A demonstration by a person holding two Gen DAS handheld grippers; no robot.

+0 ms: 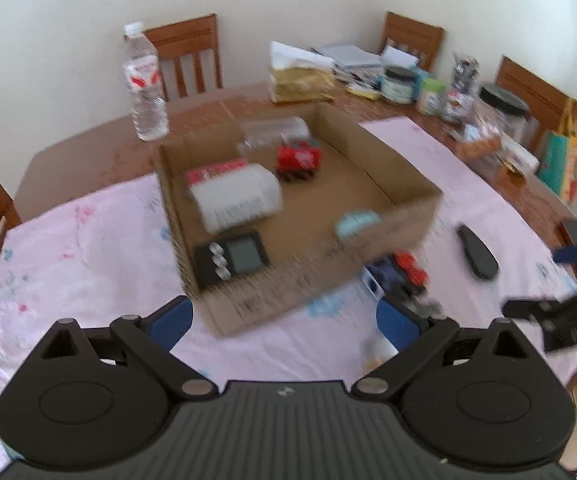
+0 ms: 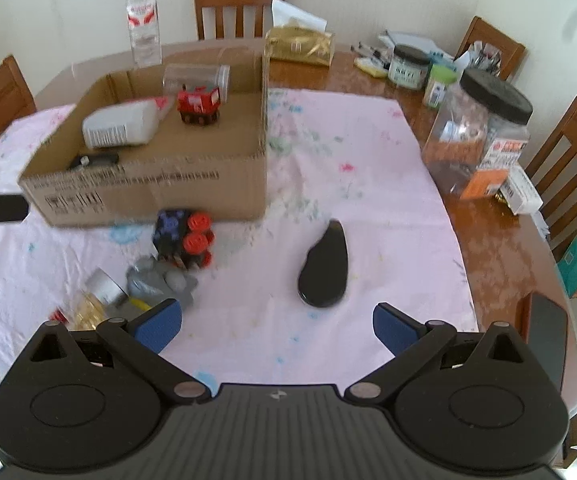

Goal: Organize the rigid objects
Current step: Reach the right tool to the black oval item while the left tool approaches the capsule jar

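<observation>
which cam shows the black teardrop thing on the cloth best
The right wrist view: the black teardrop object lies whole and fairly sharp ahead of the open right gripper. The left wrist view shows it smaller, off to the right.

**Both claws open and empty**

Left claw (image 1: 284, 320): jaws spread wide, blue pads well apart, nothing between them, angled down toward the surface. Right claw (image 2: 276, 326): jaws likewise wide, pads clear of any contact, pitched downward. The right claw's black body and one blue pad also show at the right edge of the left wrist view.
</observation>
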